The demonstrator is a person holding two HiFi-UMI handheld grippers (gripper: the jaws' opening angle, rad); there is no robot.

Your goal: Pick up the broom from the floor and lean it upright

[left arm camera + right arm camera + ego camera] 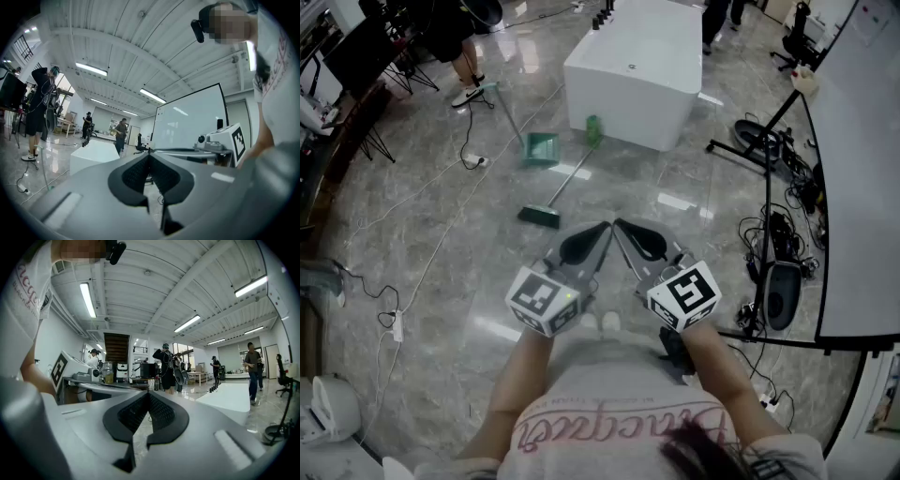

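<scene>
At the far left of the head view a person stands on the grey floor, with cables lying around. Next to the right a teal dustpan stands on the floor. The broom lies flat just beside it; its dark head is nearer to me, and its handle runs up and to the right toward the white block. The broom is ahead of both grippers and apart from them. My left gripper is held level, its fingers pressed together with nothing between them, as its own view shows. My right gripper is just beside it, also closed and empty. A whiteboard stands at the far right.
</scene>
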